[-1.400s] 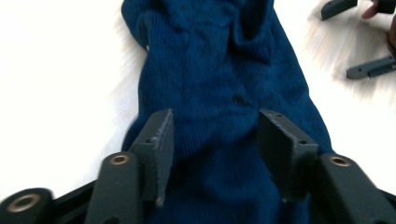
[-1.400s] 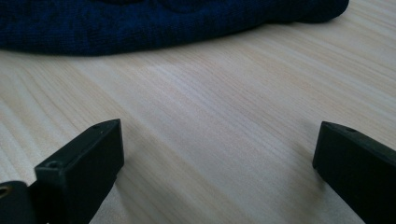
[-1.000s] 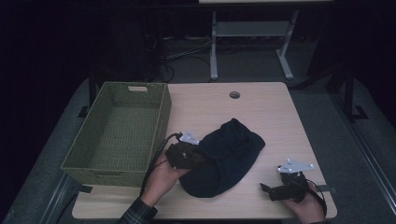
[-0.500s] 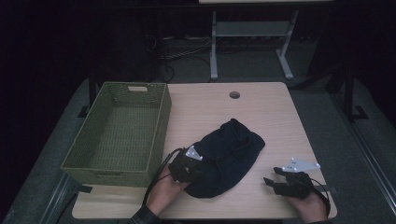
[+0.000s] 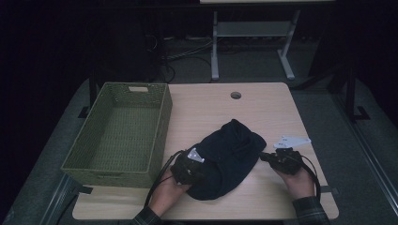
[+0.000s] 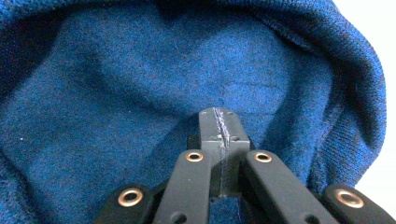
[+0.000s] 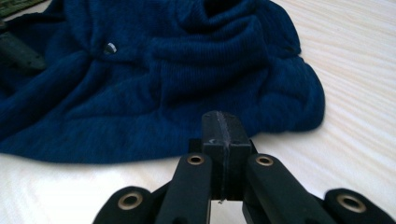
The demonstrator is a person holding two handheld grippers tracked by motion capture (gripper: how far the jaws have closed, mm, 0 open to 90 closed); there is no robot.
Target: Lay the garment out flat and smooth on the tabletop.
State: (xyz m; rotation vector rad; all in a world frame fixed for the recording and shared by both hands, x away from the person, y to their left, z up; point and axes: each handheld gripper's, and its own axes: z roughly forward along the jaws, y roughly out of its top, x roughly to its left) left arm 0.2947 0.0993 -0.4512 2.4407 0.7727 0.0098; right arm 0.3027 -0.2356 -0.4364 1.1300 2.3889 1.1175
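Observation:
A dark blue knitted garment (image 5: pixel 230 154) lies bunched on the front of the wooden table (image 5: pixel 263 108). My left gripper (image 5: pixel 201 175) rests on its left edge, and in the left gripper view its jaws (image 6: pixel 219 122) stand shut against the blue knit (image 6: pixel 116 93). I cannot tell whether any cloth is pinched. My right gripper (image 5: pixel 264 157) is at the garment's right edge, pointing left. Its jaws have just been closing and now stand shut (image 7: pixel 219 123) with nothing between them, a little short of the garment's hem (image 7: pixel 163 70).
A green woven basket (image 5: pixel 162 122) stands empty on the table's left side, close to the garment. A round cable hole (image 5: pixel 235 95) is near the far edge. Bare tabletop (image 7: pixel 364 93) lies to the right. The left gripper (image 7: pixel 14 51) shows at the garment's far side.
My right hand has moved left and up to the garment's right edge and its jaws have shut. My left hand has slipped a little toward the table's front edge.

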